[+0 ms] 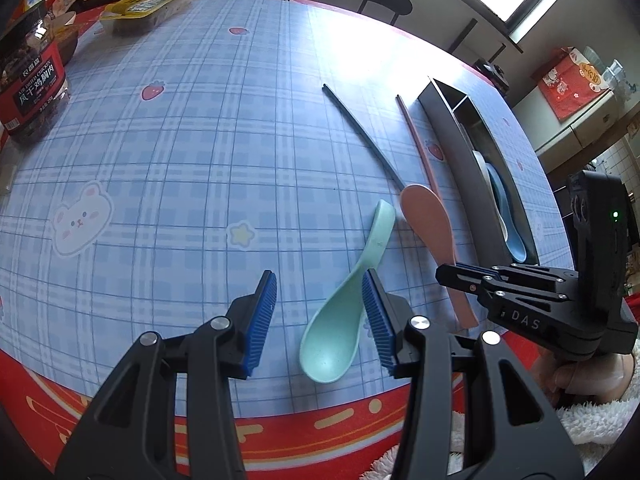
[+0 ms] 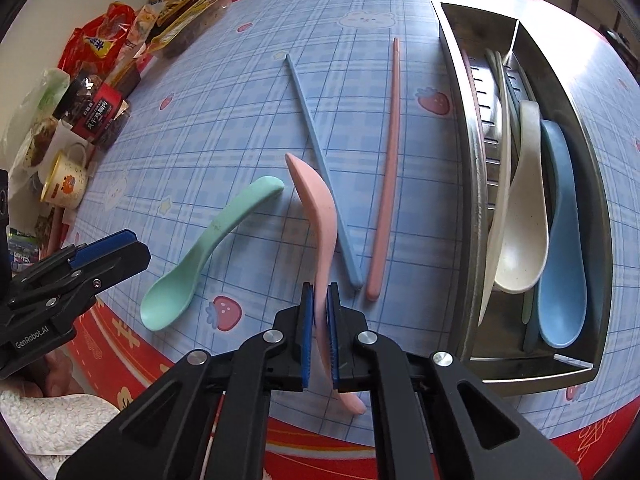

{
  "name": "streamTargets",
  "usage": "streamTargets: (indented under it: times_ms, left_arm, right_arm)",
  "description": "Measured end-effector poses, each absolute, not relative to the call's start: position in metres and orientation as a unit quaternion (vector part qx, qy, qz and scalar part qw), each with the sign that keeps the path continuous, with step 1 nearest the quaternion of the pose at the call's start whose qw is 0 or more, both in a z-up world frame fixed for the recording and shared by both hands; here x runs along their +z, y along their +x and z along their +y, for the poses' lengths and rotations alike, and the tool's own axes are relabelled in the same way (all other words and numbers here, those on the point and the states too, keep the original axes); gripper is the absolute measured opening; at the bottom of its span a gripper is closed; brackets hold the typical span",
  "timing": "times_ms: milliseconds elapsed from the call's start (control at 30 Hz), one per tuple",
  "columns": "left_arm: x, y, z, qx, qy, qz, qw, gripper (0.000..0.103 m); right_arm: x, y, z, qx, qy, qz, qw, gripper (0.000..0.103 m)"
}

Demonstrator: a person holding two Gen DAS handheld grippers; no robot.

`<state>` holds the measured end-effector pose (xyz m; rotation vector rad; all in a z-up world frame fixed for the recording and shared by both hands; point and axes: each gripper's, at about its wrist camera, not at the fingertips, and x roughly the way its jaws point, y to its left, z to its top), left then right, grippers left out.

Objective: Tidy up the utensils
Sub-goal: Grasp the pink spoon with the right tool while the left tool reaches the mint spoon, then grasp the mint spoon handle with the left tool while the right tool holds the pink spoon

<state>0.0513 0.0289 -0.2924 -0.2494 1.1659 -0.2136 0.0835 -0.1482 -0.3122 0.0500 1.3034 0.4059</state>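
My right gripper (image 2: 320, 292) is shut on a pink spoon (image 2: 316, 208), held on edge near its bowl end; the spoon also shows in the left wrist view (image 1: 430, 220). My left gripper (image 1: 320, 284) is open, its jaws on either side of the green spoon (image 1: 340, 320) lying on the table (image 1: 180, 140); the green spoon also shows in the right wrist view (image 2: 200, 256). A blue chopstick (image 2: 320, 168) and a pink chopstick (image 2: 386, 168) lie on the table. A steel utensil tray (image 2: 592, 152) at the right holds a white spoon (image 2: 524, 208) and a blue spoon (image 2: 564, 240).
Snack packets (image 2: 180, 12), a dark jar (image 1: 32, 80) and a small cup (image 2: 66, 180) crowd the table's far left side. The red table border (image 2: 120, 360) runs along the near edge. A stool (image 1: 384, 0) stands beyond the table.
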Motion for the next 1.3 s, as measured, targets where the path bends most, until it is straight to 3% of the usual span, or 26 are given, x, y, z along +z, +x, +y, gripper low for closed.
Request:
streamTargets:
  times_ms: [233, 467, 833, 1067, 1300]
  left_arm:
    - [-0.298, 0.054, 0.023, -0.12, -0.114, 0.56, 0.812, 0.046]
    - [-0.31, 0.077, 0.007, -0.158, -0.096, 0.57, 0.801, 0.035]
    - [-0.327, 0.103, -0.011, -0.207, -0.079, 0.582, 0.783, 0.034]
    - [-0.331, 0.098, -0.023, -0.218, -0.051, 0.582, 0.782, 0.012]
    - [-0.33, 0.082, -0.017, -0.199, -0.045, 0.581, 0.788, 0.011]
  right_arm:
    - [-0.315, 0.085, -0.138, 0.193, 0.014, 0.6, 0.776, 0.007]
    - [-0.316, 0.085, -0.134, 0.199, 0.013, 0.602, 0.773, 0.007]
    - [-0.316, 0.083, -0.133, 0.205, 0.016, 0.601, 0.772, 0.007]
    - [-0.317, 0.083, -0.135, 0.205, 0.024, 0.601, 0.772, 0.007]
    - [-0.318, 0.084, -0.137, 0.208, 0.029, 0.6, 0.772, 0.007]
